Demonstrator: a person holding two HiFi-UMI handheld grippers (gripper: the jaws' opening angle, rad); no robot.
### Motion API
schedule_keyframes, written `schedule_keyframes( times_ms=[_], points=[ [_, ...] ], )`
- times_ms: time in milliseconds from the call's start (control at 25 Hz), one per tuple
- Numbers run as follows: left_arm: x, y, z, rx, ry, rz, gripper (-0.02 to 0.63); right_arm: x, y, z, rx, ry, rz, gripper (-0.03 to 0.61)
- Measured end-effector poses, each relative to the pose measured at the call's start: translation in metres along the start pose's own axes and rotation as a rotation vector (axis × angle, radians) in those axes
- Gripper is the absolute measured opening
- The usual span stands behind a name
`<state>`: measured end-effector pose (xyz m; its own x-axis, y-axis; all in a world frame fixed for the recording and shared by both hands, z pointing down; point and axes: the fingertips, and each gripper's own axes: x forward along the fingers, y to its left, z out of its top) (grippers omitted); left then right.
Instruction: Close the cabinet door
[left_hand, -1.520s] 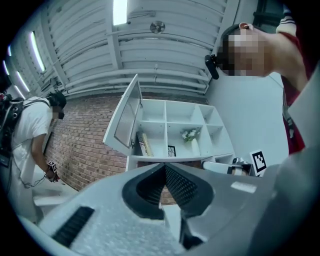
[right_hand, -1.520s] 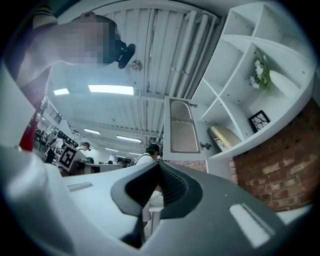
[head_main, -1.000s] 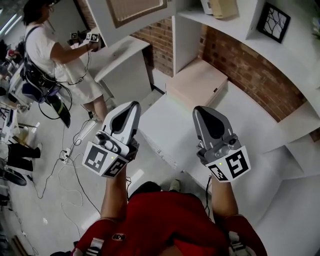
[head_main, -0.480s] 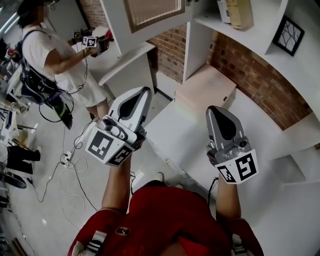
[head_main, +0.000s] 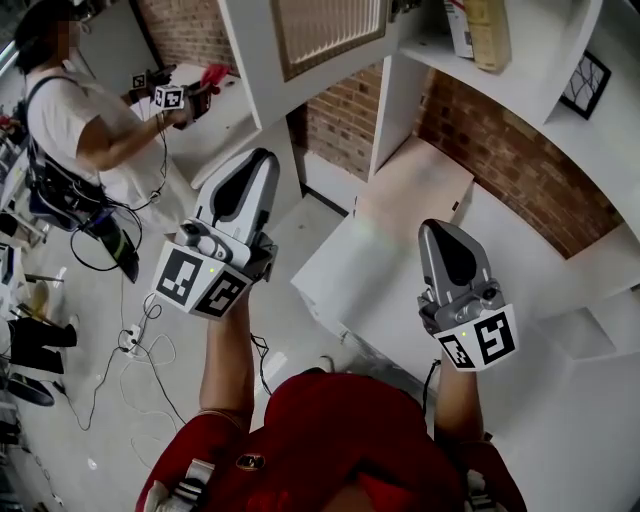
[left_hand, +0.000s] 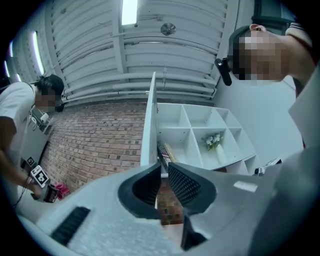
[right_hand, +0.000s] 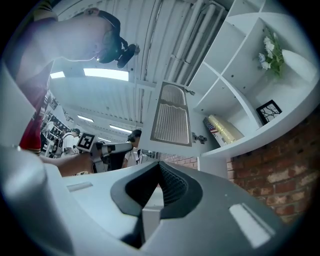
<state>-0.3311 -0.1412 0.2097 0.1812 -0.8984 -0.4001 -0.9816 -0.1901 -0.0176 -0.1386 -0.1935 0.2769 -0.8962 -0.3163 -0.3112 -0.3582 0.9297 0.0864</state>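
Observation:
The white cabinet door with a slatted panel stands swung open at the top of the head view, left of the shelf unit. In the left gripper view the door shows edge-on, straight ahead of the jaws and some way off. My left gripper is raised below the door; its jaws have just been opening and stand slightly apart with nothing between them. My right gripper hangs over the white counter, its jaws shut and empty. The door also shows above them.
Another person holding grippers stands at the far left, with cables on the floor. A white counter lies below the shelf unit, which holds books and a framed picture. The brick wall is behind it.
My left gripper has risen and moved left toward the open door. The right gripper has drifted slightly right. The door and shelves now sit lower and larger in the head view.

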Motion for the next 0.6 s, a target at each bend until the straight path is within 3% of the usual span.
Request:
schedule_keyframes(
  times_ms=[280,600],
  points=[
    [0.011,0.029,0.01,-0.025,-0.009,-0.071,0.126,0.006,0.004,-0.008,-0.025,0.03,-0.049,0.013],
    [0.027,0.034,0.012,-0.039,-0.014,-0.163,0.123,0.003,0.009,-0.015,-0.044,0.064,-0.119,0.014]
  ],
)
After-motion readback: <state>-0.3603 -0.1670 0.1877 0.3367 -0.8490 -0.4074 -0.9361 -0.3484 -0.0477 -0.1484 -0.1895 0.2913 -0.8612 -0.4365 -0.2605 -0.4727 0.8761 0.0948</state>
